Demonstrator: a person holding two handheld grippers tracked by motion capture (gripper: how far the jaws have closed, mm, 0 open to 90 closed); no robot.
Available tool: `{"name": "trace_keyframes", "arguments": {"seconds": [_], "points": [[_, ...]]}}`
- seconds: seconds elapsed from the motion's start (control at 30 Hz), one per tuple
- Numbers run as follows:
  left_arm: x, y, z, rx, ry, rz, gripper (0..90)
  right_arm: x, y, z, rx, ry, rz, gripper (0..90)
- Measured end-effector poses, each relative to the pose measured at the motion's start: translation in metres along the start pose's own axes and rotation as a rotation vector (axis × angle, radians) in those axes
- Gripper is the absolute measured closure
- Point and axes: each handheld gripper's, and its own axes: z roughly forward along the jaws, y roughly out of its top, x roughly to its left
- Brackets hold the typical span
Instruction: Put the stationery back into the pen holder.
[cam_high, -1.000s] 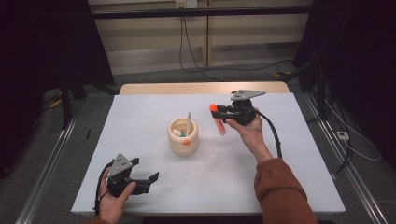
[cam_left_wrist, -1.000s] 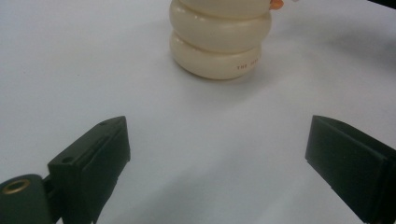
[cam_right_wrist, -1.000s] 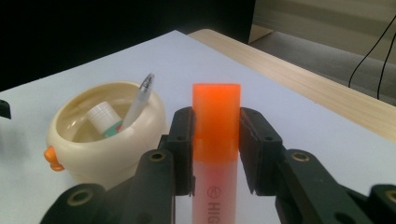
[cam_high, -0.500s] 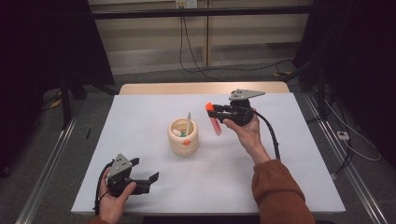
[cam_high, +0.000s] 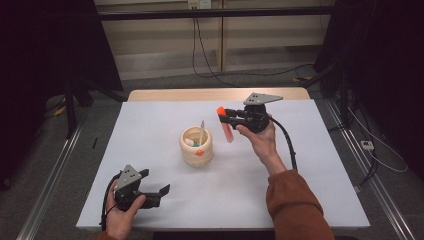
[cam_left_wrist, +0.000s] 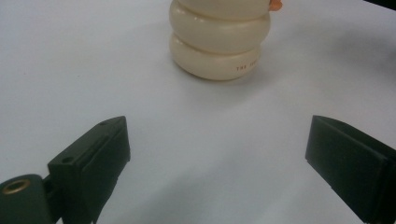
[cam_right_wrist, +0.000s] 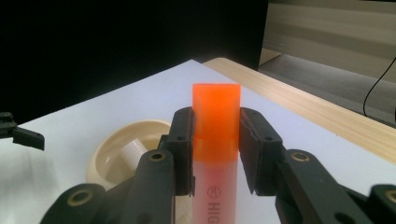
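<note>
I held the right gripper (cam_high: 223, 118), fingers clamped on a highlighter (cam_right_wrist: 215, 154), right of the holder (cam_high: 196, 146); left gripper (cam_high: 161, 195) fingers stood apart.

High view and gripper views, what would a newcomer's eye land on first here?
The orange-capped highlighter stands out first, pinched at its cap by the right gripper above the white table, right of the cream ribbed holder. That holder sits mid-table with a few items poking out. Near the front left edge, the left gripper rests with its fingers spread wide, empty.
</note>
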Motion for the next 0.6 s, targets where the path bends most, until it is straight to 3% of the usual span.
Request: {"name": "trace_keyframes", "arguments": {"seconds": [0.6], "points": [[0.001,0.0,0.0,0.004,-0.002,0.005,6.3,0.014,0.027,0.007,-0.054,0.026,-0.019,67.9]]}}
